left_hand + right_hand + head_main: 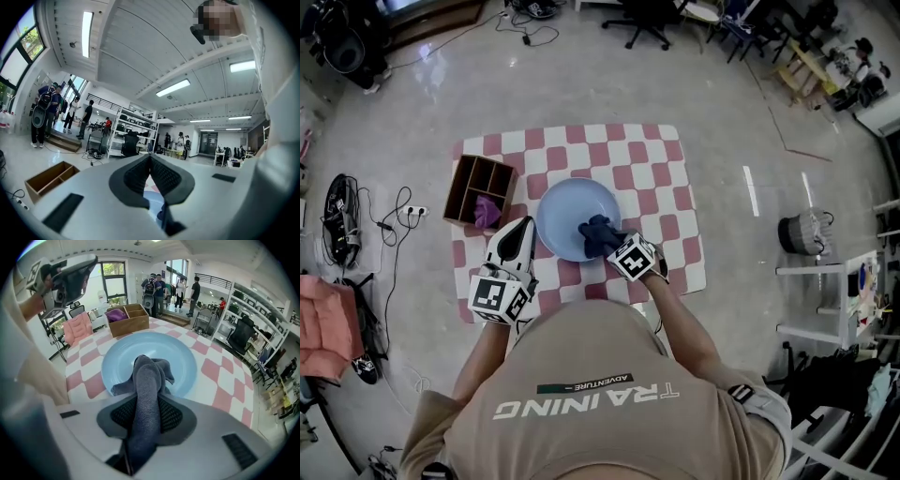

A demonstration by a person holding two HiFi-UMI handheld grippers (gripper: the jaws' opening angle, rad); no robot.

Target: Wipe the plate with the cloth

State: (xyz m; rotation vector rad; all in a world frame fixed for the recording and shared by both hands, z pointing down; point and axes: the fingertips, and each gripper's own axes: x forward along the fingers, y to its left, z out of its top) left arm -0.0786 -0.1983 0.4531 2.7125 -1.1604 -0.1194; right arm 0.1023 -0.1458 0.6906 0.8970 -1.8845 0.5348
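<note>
A light-blue plate (567,211) lies on the pink-and-white checked mat (666,178). A dark blue cloth (598,232) rests on the plate's near right part, and my right gripper (612,244) is shut on it, pointing steeply down. In the right gripper view the cloth (147,376) runs between the two pads of that gripper (147,400) and bunches on the plate (180,357). My left gripper (523,228) hovers by the plate's left rim, apart from it. Its jaws (150,158) meet at the tips with nothing between them.
A wooden divided box (478,190) stands at the mat's left edge with a purple cloth (487,212) in one compartment. Cables and a power strip (411,212) lie on the floor to the left, a basket (804,232) to the right. People stand far off.
</note>
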